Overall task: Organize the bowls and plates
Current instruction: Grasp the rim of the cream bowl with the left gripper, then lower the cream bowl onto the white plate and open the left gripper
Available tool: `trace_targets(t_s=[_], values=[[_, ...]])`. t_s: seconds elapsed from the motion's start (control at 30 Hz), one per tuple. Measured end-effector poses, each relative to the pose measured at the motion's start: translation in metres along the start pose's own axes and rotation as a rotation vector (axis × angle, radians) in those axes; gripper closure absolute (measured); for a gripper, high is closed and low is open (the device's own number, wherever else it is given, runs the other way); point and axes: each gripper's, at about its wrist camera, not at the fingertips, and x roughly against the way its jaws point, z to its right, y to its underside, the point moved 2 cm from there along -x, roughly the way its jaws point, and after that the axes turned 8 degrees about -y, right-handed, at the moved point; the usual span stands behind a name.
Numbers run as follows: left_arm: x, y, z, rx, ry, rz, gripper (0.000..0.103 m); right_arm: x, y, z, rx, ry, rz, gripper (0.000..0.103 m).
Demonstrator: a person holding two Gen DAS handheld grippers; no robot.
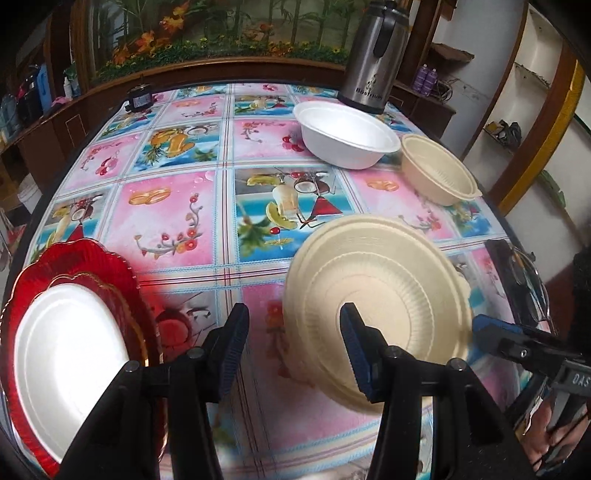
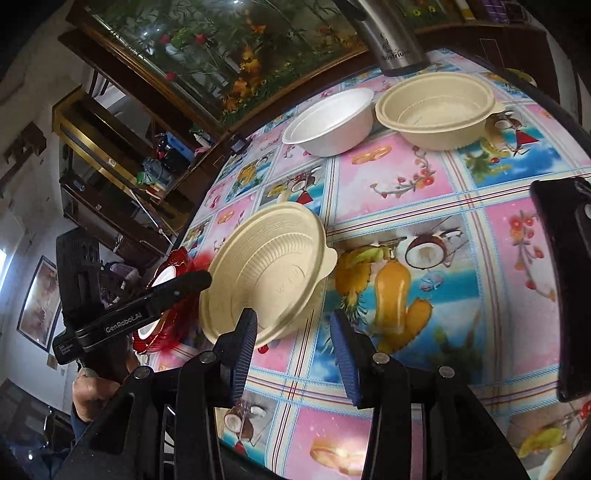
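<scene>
Two tools, left (image 1: 291, 336) and right (image 2: 293, 341), jaws apart, empty, over fruit-print tablecloth (image 1: 221, 206); aquarium (image 1: 221, 33) behind.

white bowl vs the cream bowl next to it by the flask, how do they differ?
Colour: the white bowl is plain white, while the cream bowl is beige.
Surface: the white bowl looks smooth inside; the cream bowl has fine ribbing near its base.
Rim: the cream bowl has a small tab on its rim; none shows on the white bowl.
Shared: both stand upright, empty, near the steel flask.
</scene>
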Motion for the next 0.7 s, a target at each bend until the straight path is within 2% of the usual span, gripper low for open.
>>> trace_targets(t_s=[0.03, 0.07, 0.1, 0.13, 0.2, 0.27, 0.4, 0.7], values=[[-0.006, 0.0, 0.002, -0.009, -0.004, -0.01, 0.053, -0.004, -0.001, 0.0, -0.006, -0.002, 0.001, 0.058], [-0.011, 0.002, 0.005, -0.022, -0.015, -0.022, 0.064, -0.007, -0.002, 0.001, -0.009, 0.0, 0.0, 0.059], [-0.012, 0.004, 0.007, -0.028, -0.001, -0.021, 0.087, -0.011, -0.002, 0.002, -0.009, 0.008, -0.004, 0.064], [-0.012, 0.007, 0.01, -0.038, 0.013, -0.02, 0.086, -0.014, -0.001, 0.002, -0.01, 0.008, -0.006, 0.073], [-0.008, 0.011, 0.014, -0.058, 0.001, -0.001, 0.087, -0.016, 0.001, 0.0, 0.0, 0.01, -0.011, 0.081], [-0.003, 0.014, 0.017, -0.064, -0.005, 0.019, 0.086, -0.016, 0.002, -0.003, 0.018, 0.033, -0.004, 0.081], [0.005, 0.017, 0.016, -0.055, 0.014, 0.025, 0.086, -0.011, 0.003, -0.007, 0.03, 0.033, 0.004, 0.081], [0.021, 0.021, 0.012, -0.055, 0.008, 0.055, 0.084, -0.014, 0.001, -0.016, 0.043, 0.017, 0.003, 0.081]])
